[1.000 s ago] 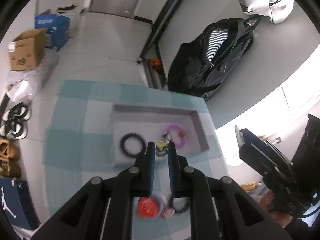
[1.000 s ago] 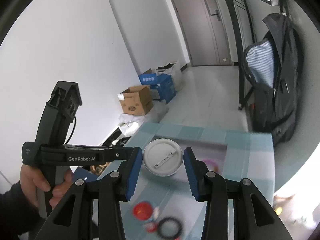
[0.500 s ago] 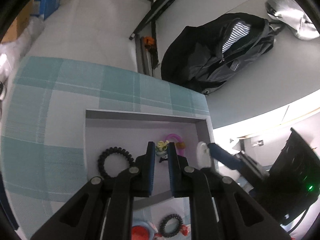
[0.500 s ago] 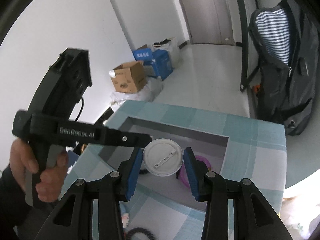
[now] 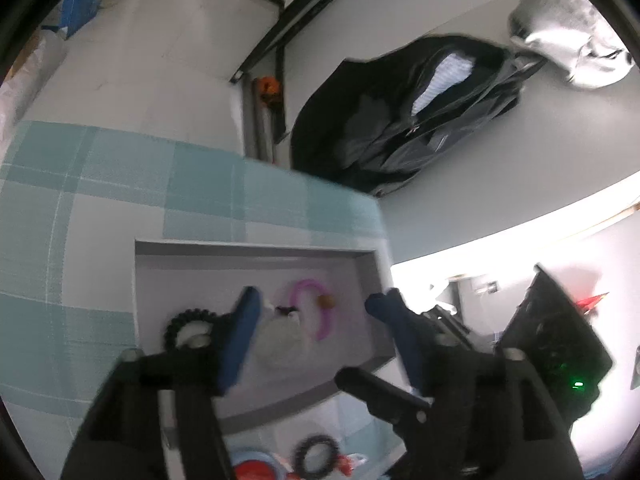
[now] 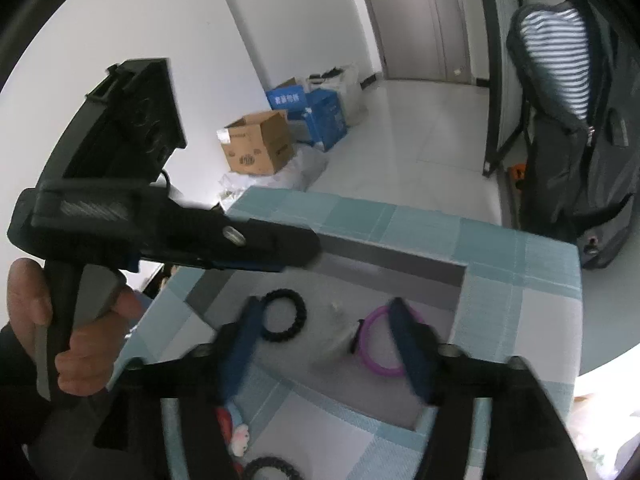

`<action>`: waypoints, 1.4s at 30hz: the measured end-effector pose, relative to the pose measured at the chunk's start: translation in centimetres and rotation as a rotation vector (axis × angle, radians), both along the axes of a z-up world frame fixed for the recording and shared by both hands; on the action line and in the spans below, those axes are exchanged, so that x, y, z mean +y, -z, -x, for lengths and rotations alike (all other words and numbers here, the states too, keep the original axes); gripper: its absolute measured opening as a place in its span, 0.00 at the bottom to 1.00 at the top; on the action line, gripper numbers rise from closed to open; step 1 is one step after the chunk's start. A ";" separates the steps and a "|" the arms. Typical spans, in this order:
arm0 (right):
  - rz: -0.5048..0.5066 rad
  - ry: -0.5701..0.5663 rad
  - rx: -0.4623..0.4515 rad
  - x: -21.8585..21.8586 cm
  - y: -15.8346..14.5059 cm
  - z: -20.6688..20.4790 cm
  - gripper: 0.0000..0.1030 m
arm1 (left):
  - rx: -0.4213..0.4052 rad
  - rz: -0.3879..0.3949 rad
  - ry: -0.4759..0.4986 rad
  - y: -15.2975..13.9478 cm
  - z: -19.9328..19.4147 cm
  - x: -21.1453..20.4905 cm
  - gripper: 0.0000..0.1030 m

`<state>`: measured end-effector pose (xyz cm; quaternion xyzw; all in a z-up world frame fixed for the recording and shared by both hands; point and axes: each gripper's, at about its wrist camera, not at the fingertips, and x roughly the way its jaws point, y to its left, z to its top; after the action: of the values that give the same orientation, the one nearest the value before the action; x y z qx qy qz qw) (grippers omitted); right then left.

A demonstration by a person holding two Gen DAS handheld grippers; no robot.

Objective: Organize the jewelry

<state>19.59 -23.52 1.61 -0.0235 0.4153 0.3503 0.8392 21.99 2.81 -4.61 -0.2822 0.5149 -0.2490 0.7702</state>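
Note:
A grey tray [image 5: 256,250] lies on the teal checked cloth. In it are a black spiral hair tie [image 6: 282,316], a pink bracelet [image 6: 380,344], a small charm [image 5: 286,310] and a blurred white round badge [image 6: 336,332]. My left gripper [image 5: 316,320] hangs over the tray with its jaws opening. The charm and the white badge [image 5: 280,340] show below the gap, and no pad presses on them. My right gripper [image 6: 328,342] also hovers over the tray, its jaws opening, with the badge loose beneath them.
On the cloth in front of the tray lie a red badge [image 5: 252,468], another black hair tie [image 5: 316,452] and a small plush charm [image 6: 240,440]. A hand [image 6: 80,344] holds the left gripper. A black backpack [image 6: 568,128] and cardboard boxes [image 6: 256,148] stand on the floor beyond the table.
Both grippers came down over the tray and spread their jaws. The white badge left the right jaws and the small charm left the left jaws; both are now in the tray.

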 end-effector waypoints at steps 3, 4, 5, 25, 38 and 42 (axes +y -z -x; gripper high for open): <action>-0.023 0.014 -0.021 -0.8 -0.8 0.7 0.69 | -0.049 -0.046 -0.011 -1.0 0.9 0.4 0.67; -0.028 0.024 -0.026 -1.1 -1.0 0.9 0.71 | -0.049 -0.049 -0.009 -1.1 1.2 0.5 0.67; -0.035 0.037 -0.028 -1.5 -1.1 1.1 0.73 | -0.051 -0.047 -0.012 -1.0 1.3 0.6 0.68; -0.137 0.140 -0.055 -5.0 -3.7 5.7 0.96 | -0.219 -0.554 -0.181 -3.7 10.5 -0.4 0.68; -0.118 0.180 -0.029 -7.7 -2.7 10.5 1.00 | -0.187 -0.650 -0.236 -2.2 14.6 -1.6 0.69; -0.079 0.164 -0.022 -7.9 -1.8 11.9 1.00 | -0.171 -0.643 -0.240 -2.1 15.4 -1.7 0.75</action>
<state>7.72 -31.40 3.40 0.0396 0.3923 0.2962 0.8699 6.55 1.08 -2.53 -0.0622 0.4637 -0.0046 0.8838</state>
